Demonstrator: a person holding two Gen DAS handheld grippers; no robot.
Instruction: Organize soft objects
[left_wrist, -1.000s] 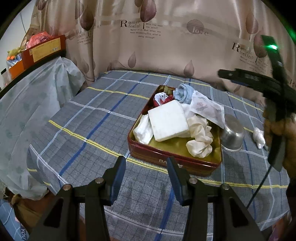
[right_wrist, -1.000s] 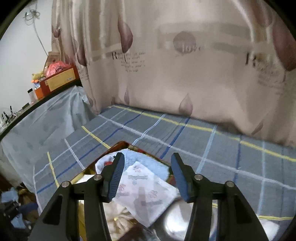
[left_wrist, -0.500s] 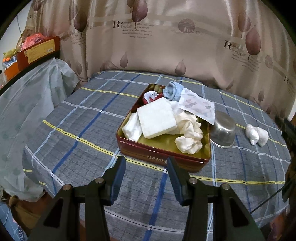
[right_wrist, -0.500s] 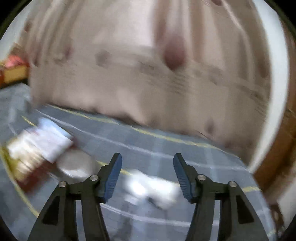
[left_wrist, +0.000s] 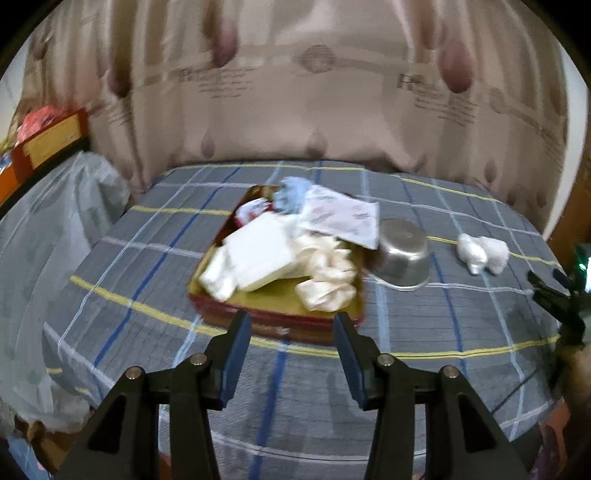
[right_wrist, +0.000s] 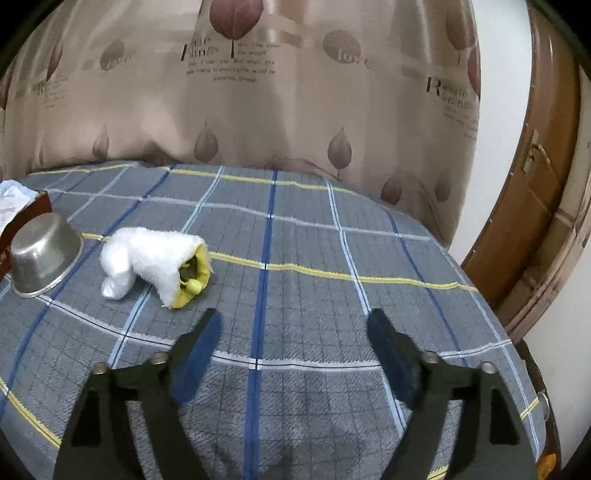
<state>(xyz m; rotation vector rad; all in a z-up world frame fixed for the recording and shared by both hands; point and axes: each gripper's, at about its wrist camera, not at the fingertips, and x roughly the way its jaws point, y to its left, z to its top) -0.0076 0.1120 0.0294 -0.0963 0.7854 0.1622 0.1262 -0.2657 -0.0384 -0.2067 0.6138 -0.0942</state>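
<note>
A red tin tray (left_wrist: 275, 325) sits mid-table, filled with a white foam block (left_wrist: 260, 254), cream cloth (left_wrist: 325, 273), a blue sock (left_wrist: 291, 192) and a printed packet (left_wrist: 343, 214). A white fluffy soft toy with a yellow underside (right_wrist: 155, 262) lies on the checked cloth right of the tray, also seen as the white toy (left_wrist: 482, 253) in the left wrist view. My left gripper (left_wrist: 291, 332) hangs open in front of the tray, nothing between its fingers. My right gripper (right_wrist: 295, 328) has its jaws opening wide, empty, with the toy ahead and to the left.
An overturned steel bowl (right_wrist: 42, 253) stands between tray and toy. A leaf-print curtain (right_wrist: 258, 92) backs the table, a wooden door (right_wrist: 535, 221) is at the right. A plastic-covered shelf with an orange box (left_wrist: 48, 140) lies left.
The right gripper swung from above the tray to the right and down, now facing the white toy, its jaws spread wider. The left gripper drew back slightly from the tray.
</note>
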